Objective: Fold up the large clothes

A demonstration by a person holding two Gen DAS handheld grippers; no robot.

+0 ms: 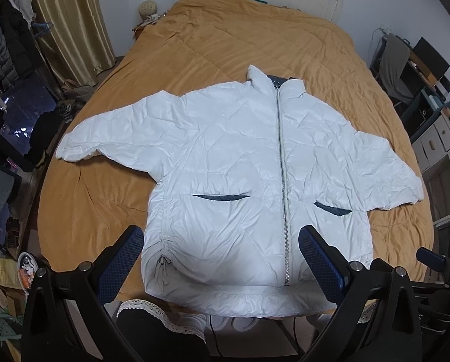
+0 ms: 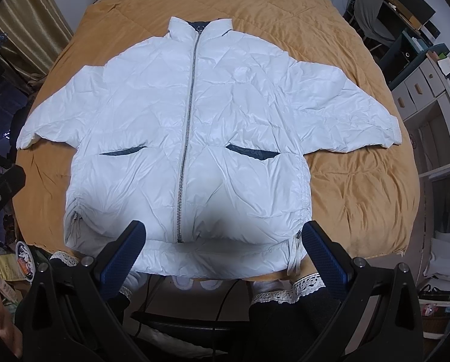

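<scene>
Mustard quilt [image 1: 255, 36] covers the bed, my white puffer jacket [image 1: 225, 157] spread flat on it, zipped; it looks light, puffy, slippery; both grippers [image 1: 220, 259] [image 2: 223, 253] gape wide, empty; I'd pinch a sleeve cuff [image 1: 69, 150].

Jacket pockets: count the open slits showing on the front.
2. One pocket slit lies left of the zipper in the right wrist view, the other pocket slit right of it, both low on the white jacket. Any others are hidden.
</scene>
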